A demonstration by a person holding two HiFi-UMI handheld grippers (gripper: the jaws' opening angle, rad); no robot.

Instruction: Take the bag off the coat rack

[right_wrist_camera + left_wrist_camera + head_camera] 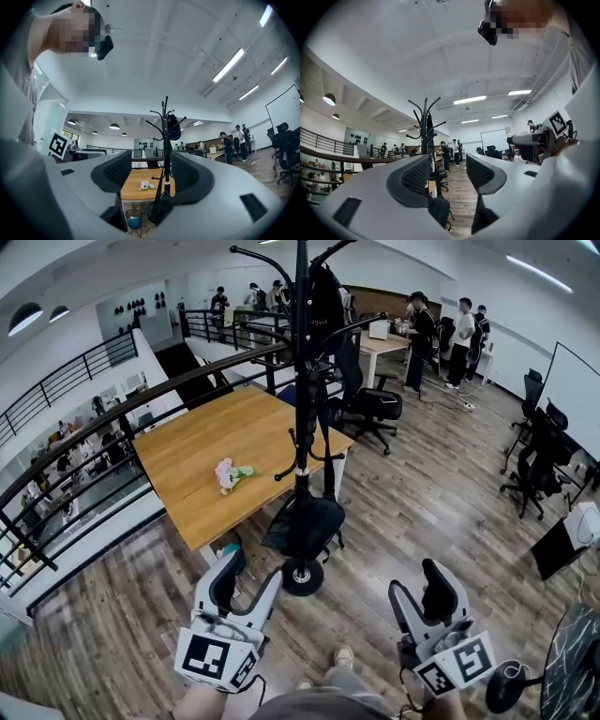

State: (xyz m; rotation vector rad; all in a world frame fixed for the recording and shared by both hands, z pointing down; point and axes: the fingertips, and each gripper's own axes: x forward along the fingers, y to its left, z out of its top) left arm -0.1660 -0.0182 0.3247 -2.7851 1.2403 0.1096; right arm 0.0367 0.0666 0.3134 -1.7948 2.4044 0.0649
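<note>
The person is holding the left tongs [251, 570] and the right tongs [417, 582] low, both released with nothing between their jaws, so I'd say no part of the job is done yet. The coat rack [302, 381] is standing ahead of them and well apart, carrying an upper bag [325, 296] high above the tongs and a lower bag [305, 521] sagging near its base. To my eye, reaching in, clenching on a bag and lifting it off its hook are all waiting to be done.

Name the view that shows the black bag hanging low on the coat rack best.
The head view: the bag hangs in full sight on the coat rack above its base. The left gripper view shows only part of it between the fingers; the right gripper view likewise.
</note>
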